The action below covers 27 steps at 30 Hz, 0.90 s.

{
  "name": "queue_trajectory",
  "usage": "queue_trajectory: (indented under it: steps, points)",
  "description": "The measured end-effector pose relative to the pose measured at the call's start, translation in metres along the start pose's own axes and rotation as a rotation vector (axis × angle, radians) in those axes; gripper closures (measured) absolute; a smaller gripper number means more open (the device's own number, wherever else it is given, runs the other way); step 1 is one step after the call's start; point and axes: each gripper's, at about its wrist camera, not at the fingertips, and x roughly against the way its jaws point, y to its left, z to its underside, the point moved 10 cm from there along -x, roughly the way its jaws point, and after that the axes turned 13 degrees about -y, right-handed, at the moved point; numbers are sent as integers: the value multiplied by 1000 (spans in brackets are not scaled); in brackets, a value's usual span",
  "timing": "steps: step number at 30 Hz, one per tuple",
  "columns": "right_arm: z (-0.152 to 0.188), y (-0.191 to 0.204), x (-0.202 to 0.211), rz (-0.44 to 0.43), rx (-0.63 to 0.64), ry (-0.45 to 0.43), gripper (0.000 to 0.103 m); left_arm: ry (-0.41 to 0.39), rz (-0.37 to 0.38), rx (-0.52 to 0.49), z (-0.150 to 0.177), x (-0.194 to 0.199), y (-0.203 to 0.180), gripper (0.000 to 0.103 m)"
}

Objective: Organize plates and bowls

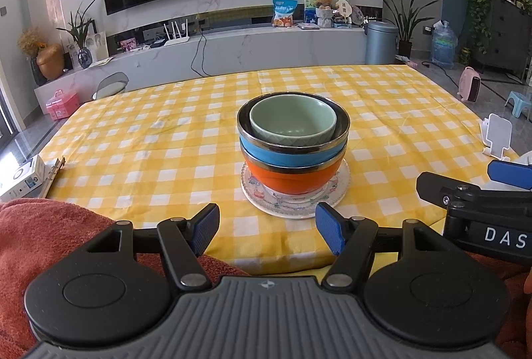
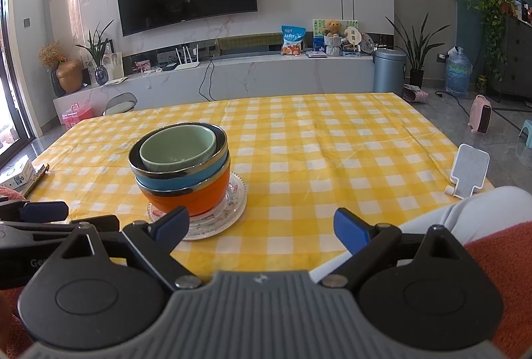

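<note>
Presently: counter under yellow-and-white checked cloth [image 1: 166, 139]. Near its front edge, round clear glass plate with patterned rim [image 1: 335, 192]; stacked on it, orange bowl [image 1: 292, 176], then blue steel-rimmed bowl [image 1: 292, 153], then pale green ceramic bowl [image 1: 292, 123] nested on top, possibly off-centre. Left tool [image 1: 267, 231] and right tool [image 2: 262, 227]: both spread wide, holding nothing, well short of the stack.

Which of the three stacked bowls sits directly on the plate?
The orange bowl; the blue bowl nests in it, and the green bowl is on top.
</note>
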Motion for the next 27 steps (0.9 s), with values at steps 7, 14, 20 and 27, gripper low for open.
queue_trajectory:
  steps: [7,14,20,27]
  points:
    - [1,0,0,1,-3,4,11,0,2,1,0,0,-1,25]
    - [1,-1,0,1,-3,4,11,-3,8,-5,-1,1,-3,25]
    - [2,-1,0,1,-6,6,11,0,6,-2,-1,1,-3,25]
    - [1,-1,0,2,-7,6,11,3,7,4,-1,0,-3,25]
